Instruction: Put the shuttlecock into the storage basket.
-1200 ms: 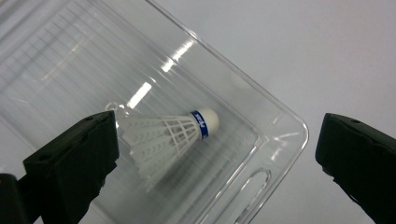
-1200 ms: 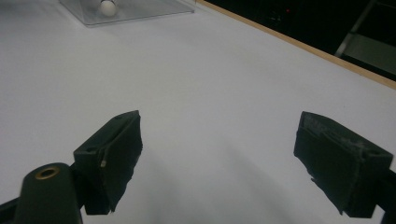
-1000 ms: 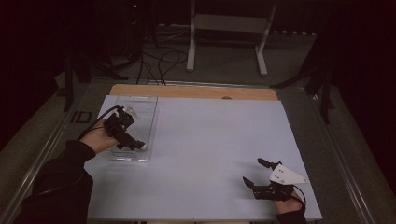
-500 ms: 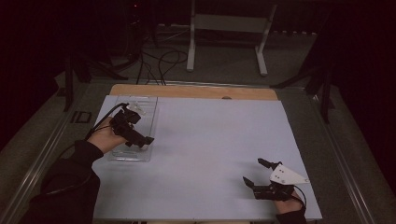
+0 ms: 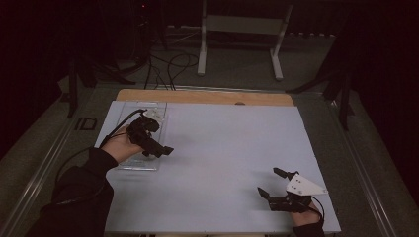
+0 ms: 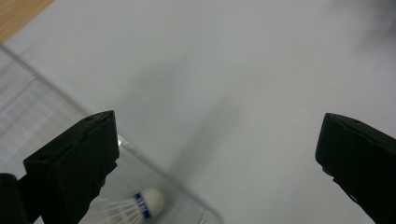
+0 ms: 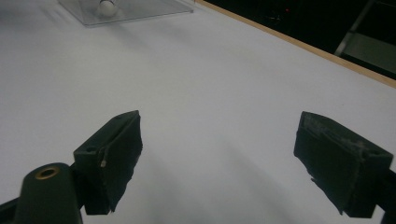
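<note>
A clear plastic tray [image 5: 129,166] lies at the left of the white table sheet [image 5: 232,143]. A white shuttlecock [image 6: 140,207] with a blue band lies inside the tray by its near corner, and its cork also shows far off as the shuttlecock [image 7: 106,6] in the tray [image 7: 140,11]. My left gripper [image 5: 160,149] hovers over the tray's right edge, jaws wide apart and empty; in its own view the left gripper [image 6: 215,140] looks past the tray rim onto bare sheet. My right gripper [image 5: 268,181] rests near the front right of the sheet, open, and the right gripper [image 7: 217,140] has nothing between its jaws.
A wooden strip [image 5: 197,96] borders the far edge of the sheet. Beyond the table stand a metal frame [image 5: 237,24] and loose cables [image 5: 168,64] on the floor. A small black item [image 5: 86,123] lies left of the sheet.
My left gripper has moved right and slightly nearer, from above the tray's middle to its right edge. The right gripper has stayed put.
</note>
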`<act>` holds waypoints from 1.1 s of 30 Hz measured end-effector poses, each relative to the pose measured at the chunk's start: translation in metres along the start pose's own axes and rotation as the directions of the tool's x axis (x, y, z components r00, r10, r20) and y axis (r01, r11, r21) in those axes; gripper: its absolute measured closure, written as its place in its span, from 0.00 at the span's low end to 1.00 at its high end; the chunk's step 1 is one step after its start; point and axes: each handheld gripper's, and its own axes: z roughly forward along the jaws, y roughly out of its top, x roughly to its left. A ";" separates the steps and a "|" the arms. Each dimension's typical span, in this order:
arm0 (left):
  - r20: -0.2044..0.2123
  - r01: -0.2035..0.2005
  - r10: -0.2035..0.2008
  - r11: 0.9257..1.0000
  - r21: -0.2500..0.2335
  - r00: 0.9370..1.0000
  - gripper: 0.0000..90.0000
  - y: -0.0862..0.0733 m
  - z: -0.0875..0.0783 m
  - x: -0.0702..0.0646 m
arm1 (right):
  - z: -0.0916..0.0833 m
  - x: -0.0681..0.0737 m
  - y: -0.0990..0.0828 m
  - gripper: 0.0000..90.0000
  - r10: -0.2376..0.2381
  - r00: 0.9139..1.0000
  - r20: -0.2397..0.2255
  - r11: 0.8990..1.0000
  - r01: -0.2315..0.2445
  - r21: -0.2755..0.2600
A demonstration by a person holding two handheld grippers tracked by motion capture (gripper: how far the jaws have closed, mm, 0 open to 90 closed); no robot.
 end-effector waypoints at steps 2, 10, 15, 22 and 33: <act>0.003 -0.008 0.008 1.000 -0.002 1.000 0.00 0.003 0.001 -0.002 | 0.000 0.000 0.000 0.17 -0.001 1.000 0.001 1.000 0.001 -0.003; 0.024 -0.058 0.059 0.998 -0.017 0.998 0.00 0.009 0.009 -0.015 | -0.001 0.000 0.000 0.17 -0.001 1.000 0.001 1.000 0.001 -0.001; 0.016 -0.064 0.065 0.997 -0.031 0.998 0.00 0.013 0.012 -0.020 | -0.001 0.000 0.000 0.17 -0.007 1.000 -0.001 1.000 0.007 -0.001; 0.045 -0.066 0.066 0.998 -0.003 0.997 0.00 0.016 0.020 -0.028 | -0.001 0.000 0.000 0.17 -0.007 1.000 -0.002 1.000 0.007 -0.002; 0.072 -0.087 0.089 0.996 -0.021 0.993 0.00 0.020 0.033 -0.041 | -0.001 0.000 0.000 0.17 -0.006 1.000 -0.003 1.000 0.006 0.002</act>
